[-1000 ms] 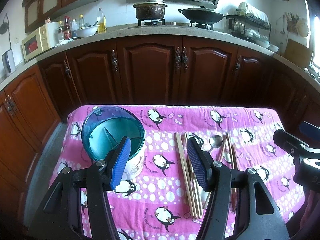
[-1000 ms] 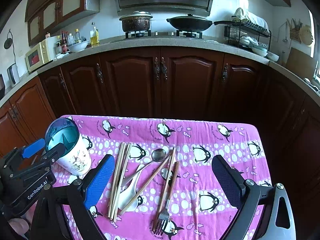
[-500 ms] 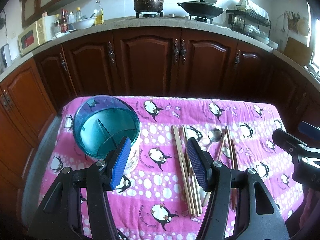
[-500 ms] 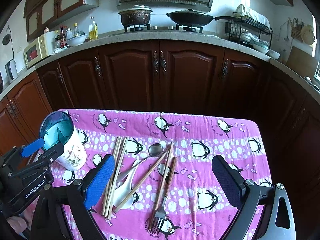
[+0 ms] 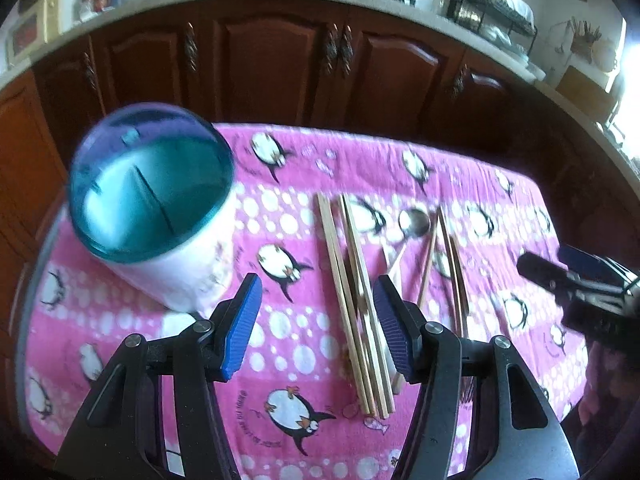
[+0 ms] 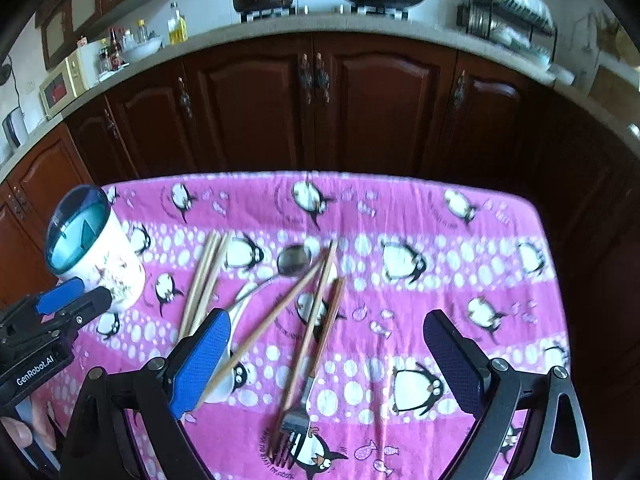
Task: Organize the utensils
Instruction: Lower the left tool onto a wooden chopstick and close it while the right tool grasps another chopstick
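The pink penguin cloth (image 6: 400,208) is covering the table, and everything the task needs is lying on it: the white utensil holder with its blue rim (image 5: 160,216) is standing upright toward the left side, and the loose utensils are spreading out to its right with their long axes running roughly from the near edge to the far edge. In the left wrist view the left gripper (image 5: 316,324) is hanging above the cloth between the holder and the bundle of pale chopsticks (image 5: 352,300); its jaws are closing slightly with only cloth showing between them, and its right pad is overlapping the bundle's right side in the picture, though whether it is touching is unclear. That bundle is lying almost in line with the gripper's pointing direction, so the left hand looks the nearer one for it. In the right wrist view the right gripper (image 6: 332,364) is spread wide and holding nothing, straddling the darker chopsticks (image 6: 316,320) and the fork (image 6: 296,428), whose tines are pointing toward the near edge. A metal spoon (image 6: 294,260) is lying farther back, bowl away from the grippers. The right hand seems better placed for this crossed pile, which is slanting somewhat across its fingers.
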Tool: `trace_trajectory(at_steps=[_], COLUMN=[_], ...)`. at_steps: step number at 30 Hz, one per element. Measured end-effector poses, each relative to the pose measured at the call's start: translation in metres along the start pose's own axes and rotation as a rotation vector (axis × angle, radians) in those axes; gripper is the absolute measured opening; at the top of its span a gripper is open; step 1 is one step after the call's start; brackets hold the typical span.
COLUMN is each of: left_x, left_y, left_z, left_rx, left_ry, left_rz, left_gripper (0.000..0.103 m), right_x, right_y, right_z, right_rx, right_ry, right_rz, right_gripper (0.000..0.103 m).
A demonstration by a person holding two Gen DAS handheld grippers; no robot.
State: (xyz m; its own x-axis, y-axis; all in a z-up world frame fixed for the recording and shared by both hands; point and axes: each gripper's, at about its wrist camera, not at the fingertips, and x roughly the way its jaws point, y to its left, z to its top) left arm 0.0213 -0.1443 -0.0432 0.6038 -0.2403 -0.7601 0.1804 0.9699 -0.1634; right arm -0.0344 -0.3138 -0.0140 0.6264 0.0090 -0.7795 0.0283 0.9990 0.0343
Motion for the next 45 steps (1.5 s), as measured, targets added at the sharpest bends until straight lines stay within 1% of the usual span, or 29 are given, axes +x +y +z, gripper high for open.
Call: trace_trajectory(at_steps=[2, 3, 4, 5, 7, 8, 9, 11, 15, 18, 20, 22, 23, 24, 26, 28, 29, 31, 35, 39, 42, 44, 45], left_x=[0.011, 0.018, 0.023, 0.029, 0.04, 0.046, 0.051, 0.059, 0.071, 0.079, 0.085, 0.091, 0.093, 0.096, 0.097, 0.097, 0.096, 0.093, 0.085, 0.067, 0.056, 0.052, 0.052], left_y=[-0.002, -0.002, -0.002, -0.001, 0.0, 0.001, 0.002, 0.002, 0.002, 0.0, 0.001, 0.001, 0.001, 0.002, 0.002, 0.003, 0.004, 0.005, 0.011, 0.019, 0.024, 0.025, 0.024], left_z=[-0.003, -0.004, -0.005, -0.006, -0.008, -0.008, -0.009, -0.009, -0.005, -0.002, 0.0, 0.001, 0.001, 0.002, 0.003, 0.004, 0.003, 0.0, -0.01, -0.026, -0.042, -0.048, -0.049], left_rx=[0.007, 0.007, 0.004, -0.001, -0.014, -0.021, -0.028, -0.037, -0.058, -0.063, -0.076, -0.086, -0.092, -0.103, -0.113, -0.123, -0.126, -0.118, -0.116, -0.087, -0.062, -0.058, -0.057], left_ry=[0.023, 0.039, 0.05, 0.062, 0.09, 0.103, 0.116, 0.127, 0.139, 0.144, 0.155, 0.164, 0.17, 0.176, 0.176, 0.182, 0.184, 0.186, 0.201, 0.212, 0.237, 0.254, 0.256], left_rz=[-0.006, -0.002, -0.005, -0.013, -0.026, -0.03, -0.034, -0.042, -0.057, -0.048, -0.058, -0.058, -0.062, -0.075, -0.084, -0.099, -0.104, -0.105, -0.113, -0.087, -0.081, -0.083, -0.076], left_gripper=[0.054, 0.052, 0.05, 0.046, 0.041, 0.037, 0.032, 0.03, 0.03, 0.03, 0.03, 0.024, 0.018, 0.015, 0.012, 0.006, 0.004, 0.004, 0.004, 0.004, 0.004, 0.004, 0.004], right_x=[0.011, 0.018, 0.025, 0.03, 0.042, 0.047, 0.052, 0.059, 0.079, 0.095, 0.103, 0.11, 0.115, 0.119, 0.127, 0.13, 0.13, 0.125, 0.112, 0.098, 0.093, 0.094, 0.095], right_y=[-0.009, -0.014, -0.019, -0.02, -0.023, -0.024, -0.025, -0.024, -0.023, -0.023, -0.021, -0.019, -0.018, -0.018, -0.017, -0.018, -0.018, -0.019, -0.016, -0.011, -0.004, -0.001, 0.0], right_z=[-0.002, -0.002, -0.002, -0.002, -0.002, -0.002, -0.002, 0.001, 0.011, 0.019, 0.023, 0.026, 0.027, 0.028, 0.027, 0.027, 0.026, 0.024, 0.015, -0.002, -0.017, -0.025, -0.028], right_rx=[0.029, 0.051, 0.071, 0.078, 0.081, 0.083, 0.081, 0.073, 0.076, 0.076, 0.073, 0.073, 0.073, 0.074, 0.077, 0.083, 0.089, 0.108, 0.117, 0.124, 0.104, 0.083, 0.076], right_ry=[0.025, 0.046, 0.069, 0.082, 0.108, 0.118, 0.124, 0.126, 0.142, 0.167, 0.181, 0.195, 0.204, 0.212, 0.235, 0.243, 0.244, 0.244, 0.251, 0.29, 0.327, 0.359, 0.364], right_rz=[0.054, 0.086, 0.111, 0.122, 0.137, 0.14, 0.145, 0.154, 0.182, 0.203, 0.213, 0.223, 0.228, 0.229, 0.227, 0.233, 0.242, 0.285, 0.335, 0.422, 0.437, 0.424, 0.404], right_gripper=[0.078, 0.075, 0.068, 0.058, 0.048, 0.046, 0.045, 0.043, 0.038, 0.033, 0.029, 0.025, 0.022, 0.021, 0.013, 0.008, 0.008, 0.007, 0.007, 0.007, 0.007, 0.007, 0.006])
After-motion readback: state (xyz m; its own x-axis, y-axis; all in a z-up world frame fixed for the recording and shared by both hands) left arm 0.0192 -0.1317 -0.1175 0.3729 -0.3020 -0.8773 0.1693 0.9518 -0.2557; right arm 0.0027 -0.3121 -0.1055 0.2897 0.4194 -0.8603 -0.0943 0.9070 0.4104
